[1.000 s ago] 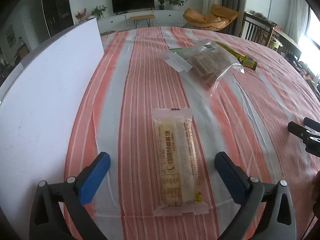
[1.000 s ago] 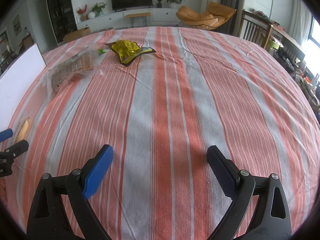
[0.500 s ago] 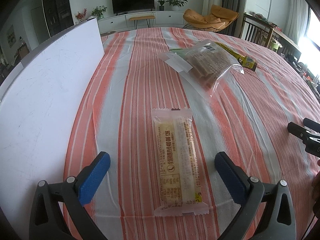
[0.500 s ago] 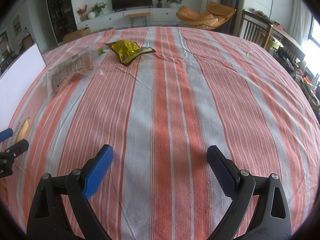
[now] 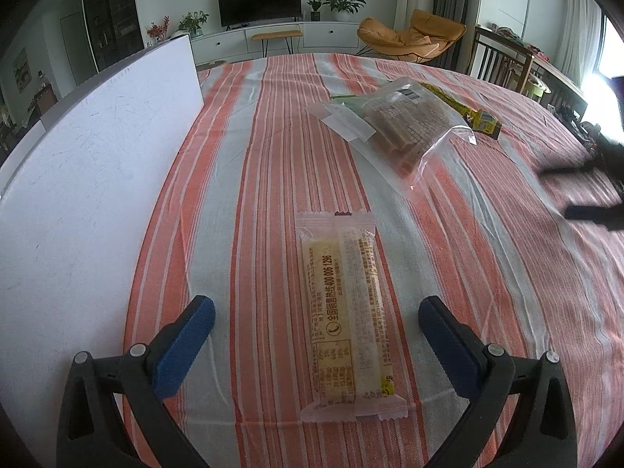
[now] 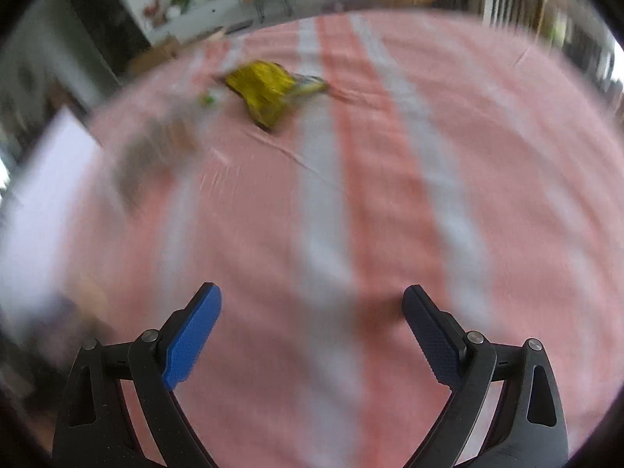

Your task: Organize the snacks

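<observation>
Striped tablecloth [image 5: 273,148] fronts a living room television [image 5: 259,0].

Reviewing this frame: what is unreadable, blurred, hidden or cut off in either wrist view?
- Right wrist view: motion blur; yellow packet print unreadable, clear bag of brown snacks just a smear.
- Left wrist view: right gripper blurred and cut by the right edge; jaws unclear there.
- Left wrist view: yellow packet mostly hidden behind the clear bag of brown snacks.

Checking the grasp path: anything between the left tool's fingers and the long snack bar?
Nothing but striped tablecloth. In the left wrist view, the snack bar lies between the open left tool fingers, untouched.
</observation>
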Motion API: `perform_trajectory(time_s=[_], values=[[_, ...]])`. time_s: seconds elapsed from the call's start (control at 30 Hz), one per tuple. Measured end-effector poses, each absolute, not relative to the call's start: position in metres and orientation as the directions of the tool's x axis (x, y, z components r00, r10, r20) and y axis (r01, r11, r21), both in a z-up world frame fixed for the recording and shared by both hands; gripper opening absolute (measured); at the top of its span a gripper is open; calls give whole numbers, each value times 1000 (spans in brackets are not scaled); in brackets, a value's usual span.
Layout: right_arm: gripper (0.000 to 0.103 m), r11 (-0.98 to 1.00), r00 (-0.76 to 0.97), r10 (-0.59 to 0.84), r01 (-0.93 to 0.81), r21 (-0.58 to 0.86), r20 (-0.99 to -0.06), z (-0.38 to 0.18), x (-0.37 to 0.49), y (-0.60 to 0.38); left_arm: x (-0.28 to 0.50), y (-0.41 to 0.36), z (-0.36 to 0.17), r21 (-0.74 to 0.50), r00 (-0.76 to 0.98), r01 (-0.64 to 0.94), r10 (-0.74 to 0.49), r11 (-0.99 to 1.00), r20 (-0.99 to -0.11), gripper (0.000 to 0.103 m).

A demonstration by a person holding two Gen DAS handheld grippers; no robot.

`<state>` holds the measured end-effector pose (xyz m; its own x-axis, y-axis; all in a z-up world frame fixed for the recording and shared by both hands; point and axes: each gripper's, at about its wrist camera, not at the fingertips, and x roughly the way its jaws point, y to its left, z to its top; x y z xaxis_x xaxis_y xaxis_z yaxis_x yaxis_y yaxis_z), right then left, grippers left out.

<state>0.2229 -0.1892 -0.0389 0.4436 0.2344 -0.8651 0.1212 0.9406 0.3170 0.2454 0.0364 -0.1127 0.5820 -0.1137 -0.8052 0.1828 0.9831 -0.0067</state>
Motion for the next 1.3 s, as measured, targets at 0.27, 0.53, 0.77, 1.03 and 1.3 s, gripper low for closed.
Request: perform_trajectory(time_s=[0.27, 0.53, 0.77, 1.03, 1.3], values=[[96, 796, 432, 394, 281, 536, -812, -39, 330, -118, 245, 37, -113, -7, 582, 183, -115, 983, -805, 103], [91, 987, 410, 112, -149, 54, -905, -50, 340, -30, 245, 36, -114, -8, 582, 182, -114, 983, -806, 103], [54, 951, 444, 138, -308, -6, -886, -46, 266, -75, 248, 35, -114, -8, 582, 182, -114, 983, -805, 103], [77, 970, 489, 151, -243, 32, -859, -44, 162, -172, 248, 35, -114, -7, 582, 182, -114, 983, -806, 103], [88, 980, 613, 173, -186, 72, -771, -54, 123, -198, 248, 34, -114, -7, 581, 182, -113, 983, -806, 103]])
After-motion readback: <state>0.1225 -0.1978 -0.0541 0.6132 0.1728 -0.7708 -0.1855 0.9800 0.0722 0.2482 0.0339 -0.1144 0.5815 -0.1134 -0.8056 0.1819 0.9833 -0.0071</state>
